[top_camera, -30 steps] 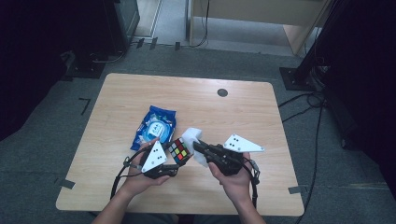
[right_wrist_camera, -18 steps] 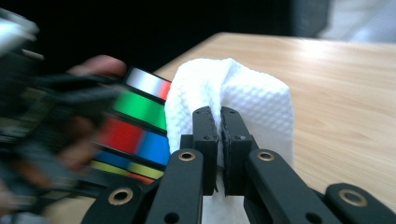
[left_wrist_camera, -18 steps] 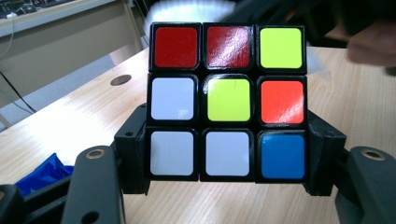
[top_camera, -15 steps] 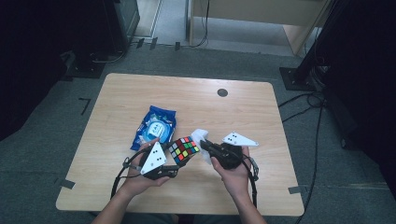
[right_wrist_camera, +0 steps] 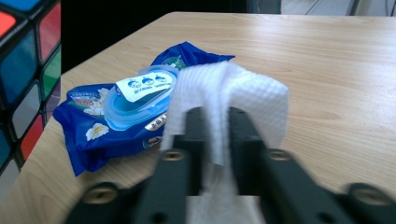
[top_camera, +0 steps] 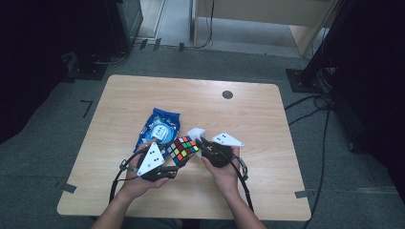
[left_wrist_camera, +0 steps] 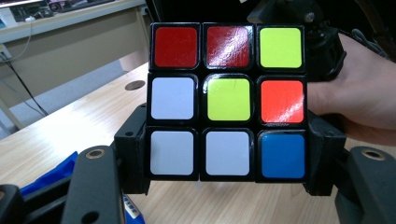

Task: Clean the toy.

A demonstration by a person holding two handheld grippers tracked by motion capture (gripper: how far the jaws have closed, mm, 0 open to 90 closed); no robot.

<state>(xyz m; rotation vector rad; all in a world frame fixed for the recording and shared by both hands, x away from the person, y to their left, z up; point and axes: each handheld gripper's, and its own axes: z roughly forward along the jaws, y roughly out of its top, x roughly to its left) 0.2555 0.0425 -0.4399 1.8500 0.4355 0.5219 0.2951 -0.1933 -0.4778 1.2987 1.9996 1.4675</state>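
Note:
My left gripper [top_camera: 175, 159] is shut on a scrambled colour cube [top_camera: 181, 149], its jaws pressing on both sides of the bottom row [left_wrist_camera: 229, 100]. It holds the cube a little above the table. My right gripper [top_camera: 203, 142] is just right of the cube, whose edge [right_wrist_camera: 23, 70] shows at the left of the right gripper view. A white wet wipe [top_camera: 196, 133] lies draped over and between the right gripper's [right_wrist_camera: 217, 121] jaws. Those jaws have just been opening. The wipe [right_wrist_camera: 254, 93] now hangs loosely in the gap.
A blue wet-wipe pack [top_camera: 160, 129] with a round lid lies on the wooden table [top_camera: 258, 114] just beyond the cube, close in front of the right jaws [right_wrist_camera: 121, 112]. A small dark round hole [top_camera: 227, 94] sits near the table's far edge. Cables trail from both grippers.
My right gripper has sunk toward the table with the wipe and come off the cube's top. Its jaws have parted. The left gripper has kept the cube still.

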